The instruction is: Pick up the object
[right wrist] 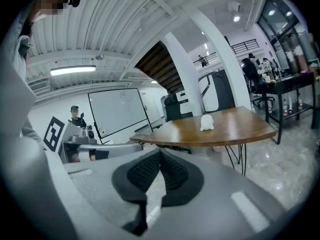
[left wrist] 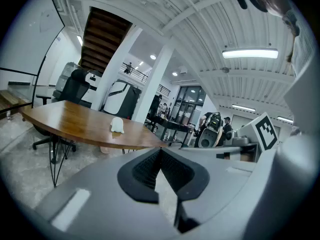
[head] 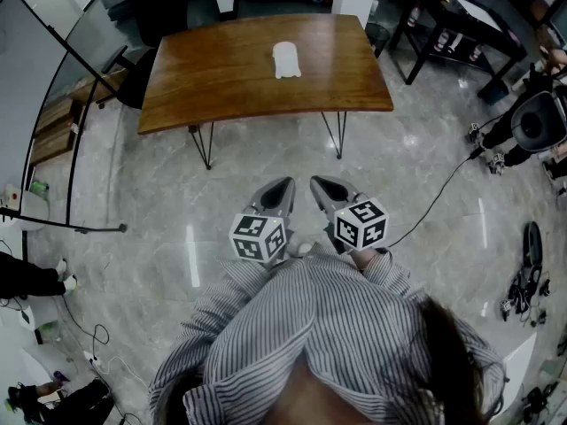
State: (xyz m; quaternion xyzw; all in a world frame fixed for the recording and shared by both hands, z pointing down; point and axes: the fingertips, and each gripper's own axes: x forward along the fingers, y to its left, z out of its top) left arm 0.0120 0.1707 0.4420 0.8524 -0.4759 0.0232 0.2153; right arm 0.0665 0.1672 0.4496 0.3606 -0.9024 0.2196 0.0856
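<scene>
A small white object (head: 286, 59) lies on the far half of a brown wooden table (head: 221, 78). It also shows in the left gripper view as the white object (left wrist: 117, 125) and in the right gripper view as the white object (right wrist: 207, 122). Both grippers are held close to my chest, well short of the table, over the floor. My left gripper (head: 283, 186) is shut with nothing between its jaws, tips meeting (left wrist: 160, 151). My right gripper (head: 316, 184) is also shut and empty (right wrist: 160, 151).
The table stands on thin black hairpin legs (head: 205, 147) on a glossy grey tiled floor. A black office chair (head: 137, 78) sits at its left end. A black desk (head: 461, 25) stands at the right, with a cable (head: 434, 202) trailing over the floor.
</scene>
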